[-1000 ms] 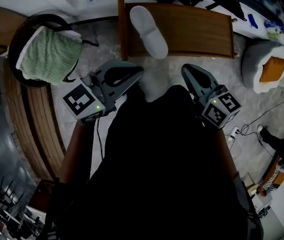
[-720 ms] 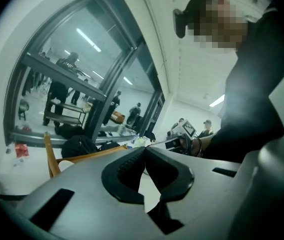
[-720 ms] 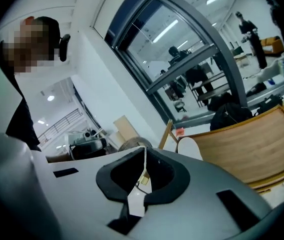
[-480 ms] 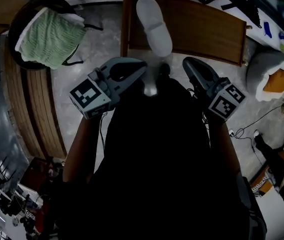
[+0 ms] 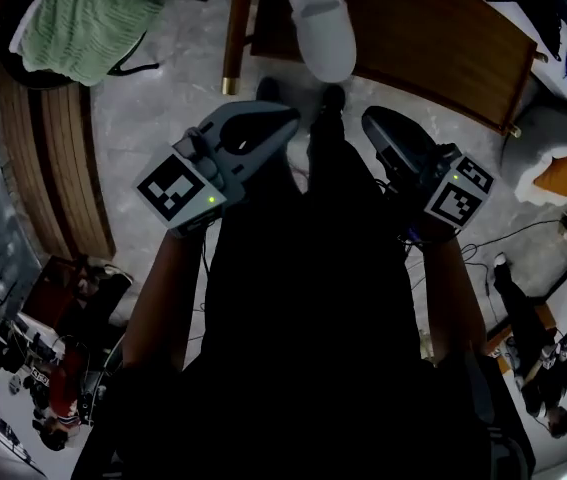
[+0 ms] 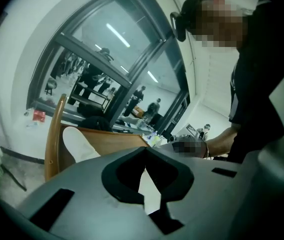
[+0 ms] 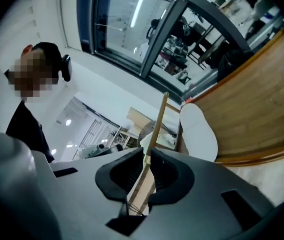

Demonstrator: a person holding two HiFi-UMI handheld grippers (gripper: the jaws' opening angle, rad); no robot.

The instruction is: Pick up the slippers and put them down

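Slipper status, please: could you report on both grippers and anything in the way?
Left gripper and right gripper: jaws shut, both empty. One white slipper lying on wooden bench ahead, untouched. No obstacle seen between.

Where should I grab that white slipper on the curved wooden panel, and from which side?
Probably its rounded near end: the white slipper lies flat on the curved wooden panel with that end at the front edge, toward you. Come in low from your side, jaws above and below the sole.
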